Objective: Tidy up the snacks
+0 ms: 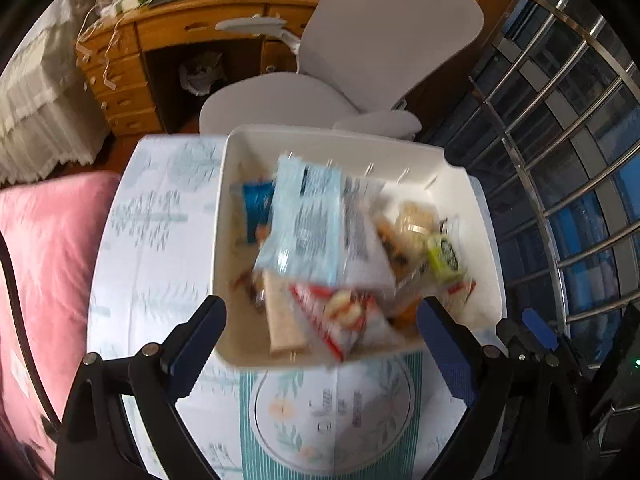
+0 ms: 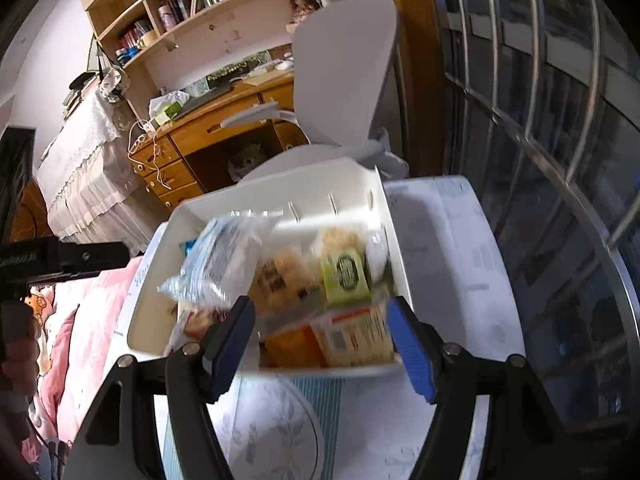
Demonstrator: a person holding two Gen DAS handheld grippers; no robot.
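Both tongs spread apart, left gripper and right gripper hovering at six o'clock of the snack-filled white bin.

Left wrist: close above, facing down into white bin | Right wrist: close, from bin's right, lower angle | Shared: bin, desk chair.

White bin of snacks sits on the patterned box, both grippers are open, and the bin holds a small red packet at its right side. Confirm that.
One detail is off: the small packet at the right side of the white bin is lime green, not red, as the right wrist view shows. The bin does sit on the patterned box, and the left gripper and right gripper are open.
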